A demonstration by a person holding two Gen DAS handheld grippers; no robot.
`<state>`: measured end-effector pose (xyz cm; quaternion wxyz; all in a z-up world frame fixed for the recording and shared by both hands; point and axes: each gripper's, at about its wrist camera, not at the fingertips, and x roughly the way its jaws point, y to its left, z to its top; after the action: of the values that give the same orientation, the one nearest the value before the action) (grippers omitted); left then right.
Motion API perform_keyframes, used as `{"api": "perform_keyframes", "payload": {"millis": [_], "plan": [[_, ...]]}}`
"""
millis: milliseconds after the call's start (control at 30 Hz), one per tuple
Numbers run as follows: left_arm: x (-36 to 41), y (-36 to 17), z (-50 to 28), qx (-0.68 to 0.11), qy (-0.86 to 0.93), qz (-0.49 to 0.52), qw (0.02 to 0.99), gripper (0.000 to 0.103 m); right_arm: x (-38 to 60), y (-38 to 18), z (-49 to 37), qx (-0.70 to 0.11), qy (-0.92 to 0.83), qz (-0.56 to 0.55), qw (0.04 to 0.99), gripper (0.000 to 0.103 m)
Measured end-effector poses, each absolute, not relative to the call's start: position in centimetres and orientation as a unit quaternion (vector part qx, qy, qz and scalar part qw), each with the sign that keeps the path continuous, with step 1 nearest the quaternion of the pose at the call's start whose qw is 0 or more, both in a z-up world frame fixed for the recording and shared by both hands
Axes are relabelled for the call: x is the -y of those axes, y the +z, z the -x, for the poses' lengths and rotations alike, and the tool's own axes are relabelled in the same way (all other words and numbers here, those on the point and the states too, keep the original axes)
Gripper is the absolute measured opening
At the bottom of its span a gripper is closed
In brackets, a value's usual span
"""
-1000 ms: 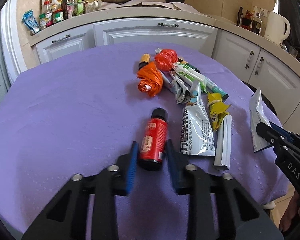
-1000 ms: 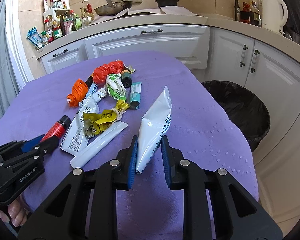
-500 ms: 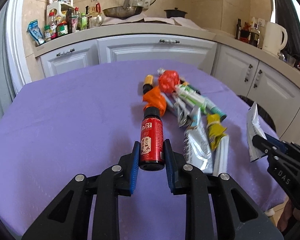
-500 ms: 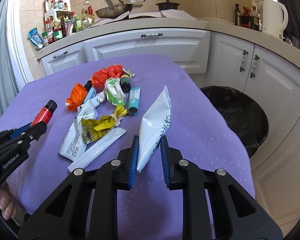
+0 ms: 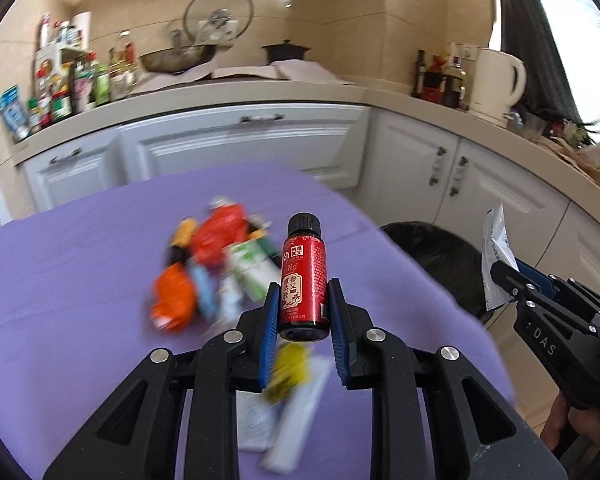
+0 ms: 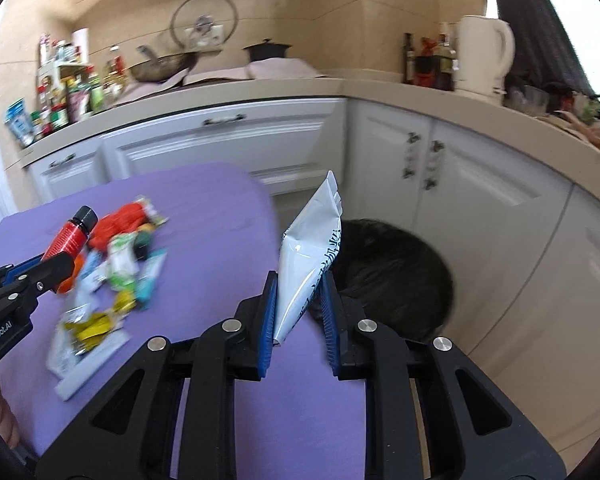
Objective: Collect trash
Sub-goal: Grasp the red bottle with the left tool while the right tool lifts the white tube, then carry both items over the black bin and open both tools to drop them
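My left gripper (image 5: 303, 295) is shut on a small red bottle (image 5: 303, 276) with a black cap, held clear above the purple table (image 5: 60, 280). My right gripper (image 6: 300, 292) is shut on a white foil pouch (image 6: 312, 256) that stands up between its blue pads, just before the black-lined trash bin (image 6: 396, 276). The bin (image 5: 436, 256) also shows right of the table in the left wrist view, with the pouch (image 5: 496, 248) and right gripper (image 5: 500, 276) near it. A blurred pile of wrappers (image 5: 220, 264) lies on the table below the bottle. From the right wrist camera, the bottle (image 6: 70, 236) appears at far left.
White cabinets (image 6: 228, 148) and a beige counter run behind the table and around the right side. The counter holds bottles and jars (image 5: 68, 84), a wok (image 5: 176, 58), a black pot (image 5: 286, 52) and a white kettle (image 5: 496, 84). The bin stands on the floor between table and cabinets.
The left gripper closed on the red bottle and lifted it off the table. Both grippers rose and swung right, so the bin fills more of each view. The pouch stays gripped.
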<state>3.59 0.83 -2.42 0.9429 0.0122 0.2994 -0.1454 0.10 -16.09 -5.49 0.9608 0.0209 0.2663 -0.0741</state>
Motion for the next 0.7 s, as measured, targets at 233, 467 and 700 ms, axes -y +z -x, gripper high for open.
{"api": "perform_keyframes", "payload": {"millis": [233,467,700], "plan": [[5.6,-2.1,-5.8,-0.292,-0.171,-0.026,0.941,0.025,21.2,-5.6,-1.8,-0.263,-0.107,-0.027,0.958,0.021],[11.0,-3.8,-8.7,-0.310,-0.178,-0.045,0.933,0.025,25.1,-7.2,-3.9,-0.271,-0.118,-0.037,0.955,0.021],[14.6,-6.1,-11.0,-0.338,-0.180,-0.074,0.921,0.025,27.4,-9.3,-5.9,-0.285,-0.120,-0.043,0.950,0.021]]}}
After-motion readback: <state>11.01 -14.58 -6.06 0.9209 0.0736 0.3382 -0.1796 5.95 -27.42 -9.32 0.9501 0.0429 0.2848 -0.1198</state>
